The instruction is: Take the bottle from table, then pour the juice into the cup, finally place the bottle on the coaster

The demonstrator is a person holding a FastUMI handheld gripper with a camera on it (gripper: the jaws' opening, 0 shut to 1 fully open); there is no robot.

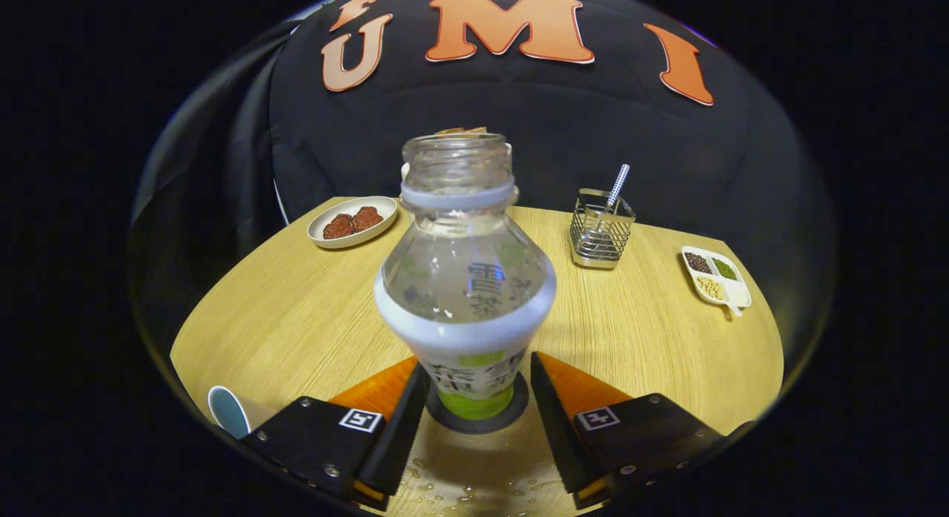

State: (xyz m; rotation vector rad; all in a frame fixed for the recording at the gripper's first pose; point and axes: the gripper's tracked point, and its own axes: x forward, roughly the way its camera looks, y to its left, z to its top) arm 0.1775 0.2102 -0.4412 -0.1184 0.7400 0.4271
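The clear bottle (465,280), uncapped and with a white and green label, stands upright on a dark round coaster (478,422). My gripper (478,376) holds it low on the label, one black fingertip pressing on each side. A light blue cup (228,412) sits just left of the left finger (400,420), partly cut off. Water drops (460,491) lie on the table between the fingers, nearer than the coaster.
On the round wooden table (296,317), beyond the bottle, are a white plate with brown pastries (353,222) to the left, a wire holder with a straw (600,235) to the right, and a divided dish of beans (716,275) farther right.
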